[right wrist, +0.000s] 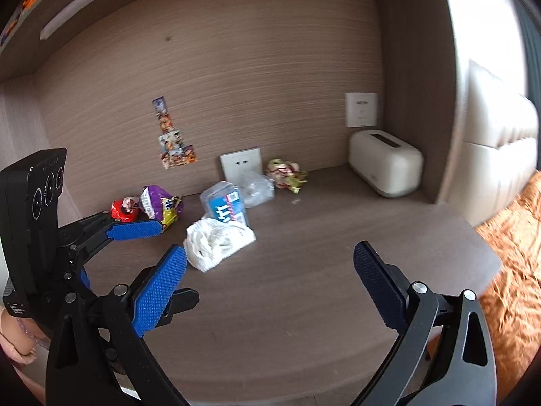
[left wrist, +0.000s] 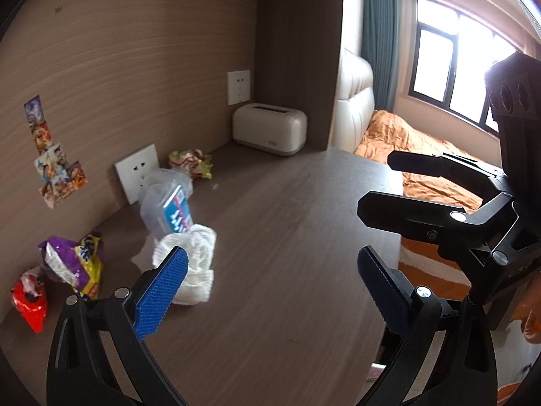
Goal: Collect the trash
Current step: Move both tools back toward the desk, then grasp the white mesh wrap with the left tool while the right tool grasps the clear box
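Trash lies on a dark wooden desk [left wrist: 287,237]. A crumpled white tissue [left wrist: 189,264] [right wrist: 216,242] sits in front of a clear plastic box with a blue label [left wrist: 169,211] [right wrist: 225,208]. A purple and yellow snack bag [left wrist: 72,264] [right wrist: 162,204] and a red wrapper [left wrist: 28,301] [right wrist: 123,209] lie to the left. A crumpled green and red wrapper [left wrist: 191,162] [right wrist: 285,172] lies by the wall. My left gripper [left wrist: 270,280] is open and empty, its left pad beside the tissue. My right gripper [right wrist: 270,280] is open and empty, above the desk.
A cream toaster [left wrist: 270,128] [right wrist: 385,162] stands in the back right corner. Wall sockets [left wrist: 135,176] [right wrist: 241,164] and stickers [left wrist: 54,165] are on the back panel. A bed with an orange cover [left wrist: 422,155] lies past the desk's right edge.
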